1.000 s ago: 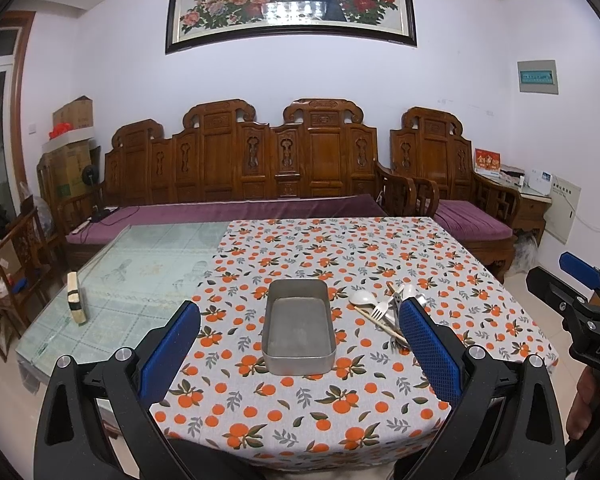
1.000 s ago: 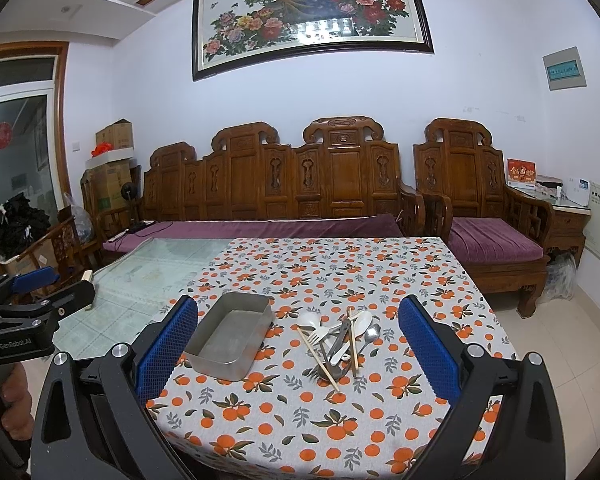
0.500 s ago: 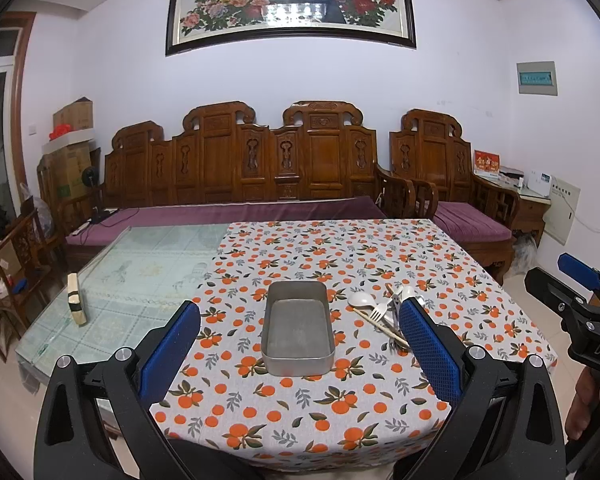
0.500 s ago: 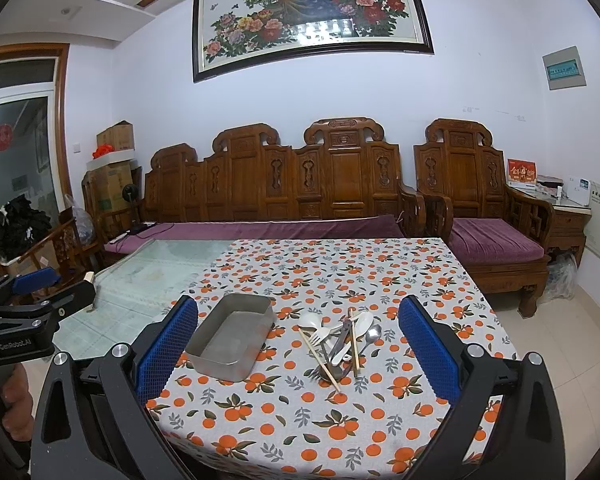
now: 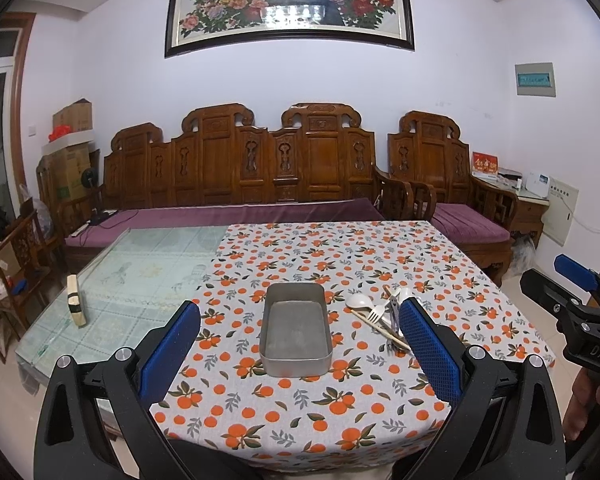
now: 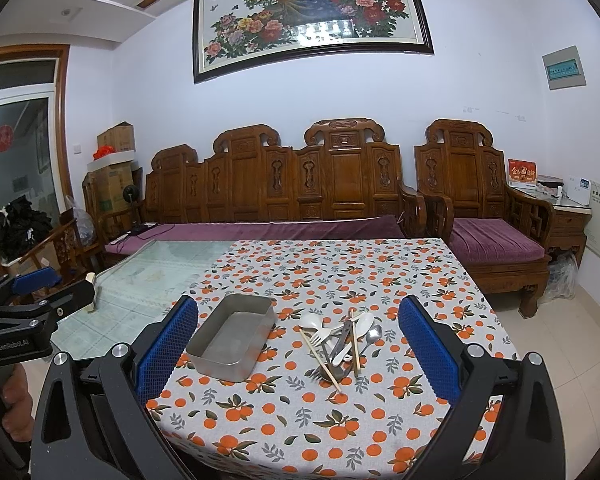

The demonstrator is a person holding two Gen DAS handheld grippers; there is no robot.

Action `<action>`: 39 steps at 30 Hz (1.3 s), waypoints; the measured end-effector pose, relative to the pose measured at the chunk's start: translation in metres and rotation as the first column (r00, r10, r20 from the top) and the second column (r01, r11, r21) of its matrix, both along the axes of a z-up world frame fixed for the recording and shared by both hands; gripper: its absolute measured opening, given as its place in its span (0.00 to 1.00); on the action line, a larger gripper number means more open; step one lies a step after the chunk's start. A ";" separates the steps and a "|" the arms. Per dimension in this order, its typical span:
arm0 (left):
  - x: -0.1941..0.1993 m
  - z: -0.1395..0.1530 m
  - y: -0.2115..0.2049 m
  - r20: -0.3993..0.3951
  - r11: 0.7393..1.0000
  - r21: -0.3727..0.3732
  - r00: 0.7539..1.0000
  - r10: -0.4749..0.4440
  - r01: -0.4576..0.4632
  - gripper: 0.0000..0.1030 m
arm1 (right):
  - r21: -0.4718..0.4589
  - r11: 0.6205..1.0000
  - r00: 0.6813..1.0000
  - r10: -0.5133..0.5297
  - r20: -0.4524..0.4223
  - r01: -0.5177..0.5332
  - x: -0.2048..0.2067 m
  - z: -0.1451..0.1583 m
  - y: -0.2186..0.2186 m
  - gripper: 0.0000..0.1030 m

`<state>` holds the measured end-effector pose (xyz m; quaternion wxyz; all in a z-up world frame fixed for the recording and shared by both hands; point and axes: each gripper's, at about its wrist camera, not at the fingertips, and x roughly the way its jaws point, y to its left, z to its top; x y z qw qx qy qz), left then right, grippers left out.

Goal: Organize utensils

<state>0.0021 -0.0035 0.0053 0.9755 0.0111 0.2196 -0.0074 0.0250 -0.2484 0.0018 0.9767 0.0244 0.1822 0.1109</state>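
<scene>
An empty metal tray (image 5: 295,329) (image 6: 232,336) sits on the orange-print tablecloth near the table's front edge. To its right lies a pile of utensils (image 6: 340,342) (image 5: 380,316): white and metal spoons, forks and wooden chopsticks. My left gripper (image 5: 298,354) is open and empty, held in front of the tray above the table edge. My right gripper (image 6: 298,354) is open and empty, in front of the utensil pile. Each gripper shows at the edge of the other's view.
The tablecloth (image 5: 340,256) covers the right part of a glass-topped table (image 5: 148,264). A small wooden block (image 5: 75,300) stands on the glass at the left. A carved wooden sofa (image 5: 240,176) and armchair (image 6: 480,216) stand behind the table.
Both grippers have drifted slightly; the views are almost unchanged. Nothing on the table has moved.
</scene>
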 end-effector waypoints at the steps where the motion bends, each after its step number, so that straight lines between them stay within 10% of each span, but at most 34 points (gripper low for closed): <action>1: 0.000 0.002 -0.001 0.000 1.000 0.001 1.000 -0.001 0.001 0.93 | 0.001 1.000 1.000 0.000 0.000 0.000 0.000 0.000 0.000 0.97; 24: 0.016 -0.014 -0.008 -0.053 1.000 -0.006 0.999 -0.012 0.011 0.93 | -0.009 1.000 1.000 0.018 -0.025 -0.019 0.009 -0.012 0.008 0.97; 39: 0.069 -0.056 -0.012 -0.155 0.999 -0.020 0.987 -0.048 0.045 0.93 | -0.070 0.996 0.990 0.039 -0.137 -0.049 0.102 -0.040 -0.019 0.87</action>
